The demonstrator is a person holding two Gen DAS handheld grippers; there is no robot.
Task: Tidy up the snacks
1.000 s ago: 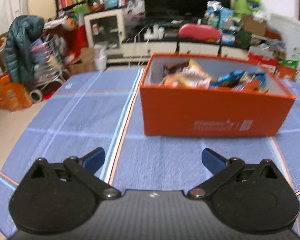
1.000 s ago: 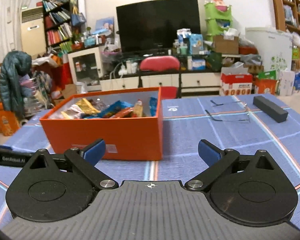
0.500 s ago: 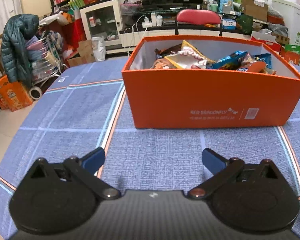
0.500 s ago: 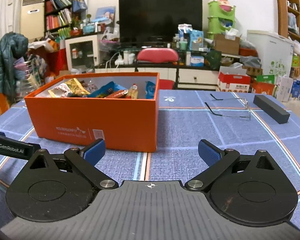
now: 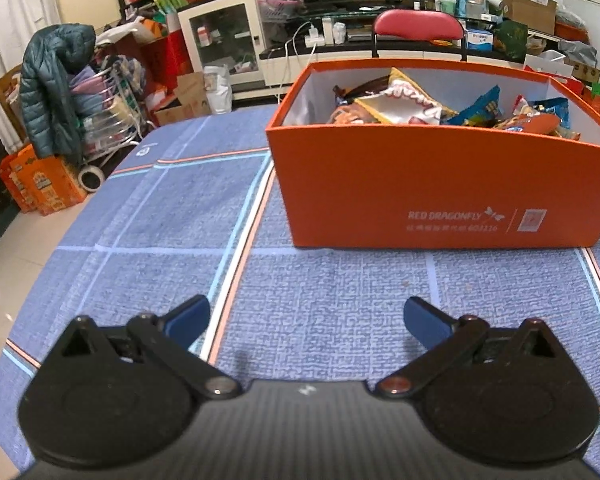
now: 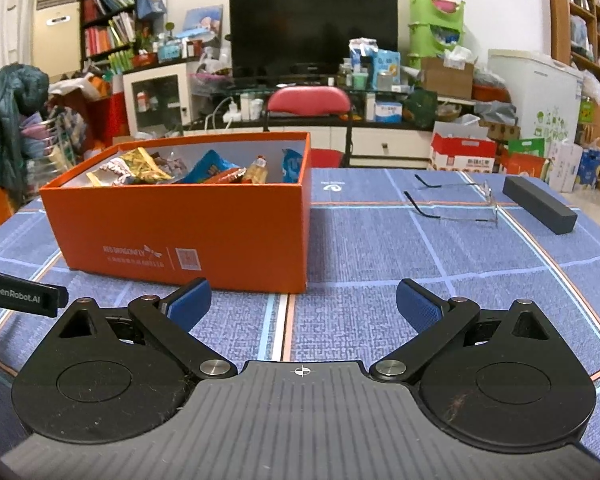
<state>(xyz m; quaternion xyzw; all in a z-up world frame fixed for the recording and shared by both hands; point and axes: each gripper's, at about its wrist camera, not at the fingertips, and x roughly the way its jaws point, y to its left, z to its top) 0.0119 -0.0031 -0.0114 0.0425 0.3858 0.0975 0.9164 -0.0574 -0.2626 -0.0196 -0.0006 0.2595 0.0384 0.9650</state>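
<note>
An orange box [image 5: 440,192] stands on the blue checked tablecloth [image 5: 160,240], filled with several snack packets [image 5: 404,100]. In the right wrist view the box [image 6: 188,224] sits at the left with the snack packets [image 6: 204,168] inside. My left gripper [image 5: 306,316] is open and empty, low over the cloth in front of the box. My right gripper [image 6: 304,300] is open and empty, near the box's front right corner. The left gripper's finger [image 6: 20,294] shows at the left edge of the right wrist view.
A pair of glasses [image 6: 456,204] and a black bar-shaped case [image 6: 538,210] lie on the cloth at the right. A red chair [image 6: 308,102] stands behind the table. The table's left edge [image 5: 60,232] drops to the floor.
Both grippers have drawn closer to the box and sunk lower; the box looks larger in both views. Both grippers stayed open and empty.
</note>
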